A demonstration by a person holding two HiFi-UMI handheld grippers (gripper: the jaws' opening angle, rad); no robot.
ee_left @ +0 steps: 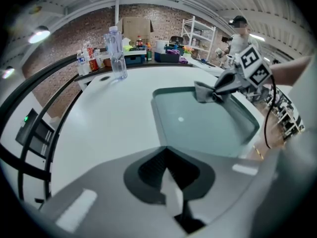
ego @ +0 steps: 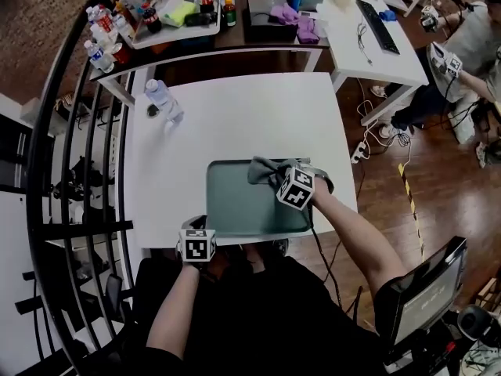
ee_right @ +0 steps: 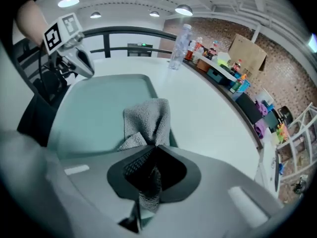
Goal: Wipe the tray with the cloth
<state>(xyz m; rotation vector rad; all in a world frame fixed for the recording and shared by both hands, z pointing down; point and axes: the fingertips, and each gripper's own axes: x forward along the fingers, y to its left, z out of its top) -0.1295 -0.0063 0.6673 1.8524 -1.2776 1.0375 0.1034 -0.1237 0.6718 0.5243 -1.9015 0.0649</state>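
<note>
Right gripper: your jaws pinch cloth over tray.
Left gripper: jaws together, empty, near tray.
Bottle: beyond tray, well apart.

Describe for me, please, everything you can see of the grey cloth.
The cloth is grey, with a knitted, towel-like weave. It is bunched, one end pinched between the shut jaws of the right gripper, so its folds fan out ahead. It sits over the far right part of the green tray; whether it touches is unclear.
</note>
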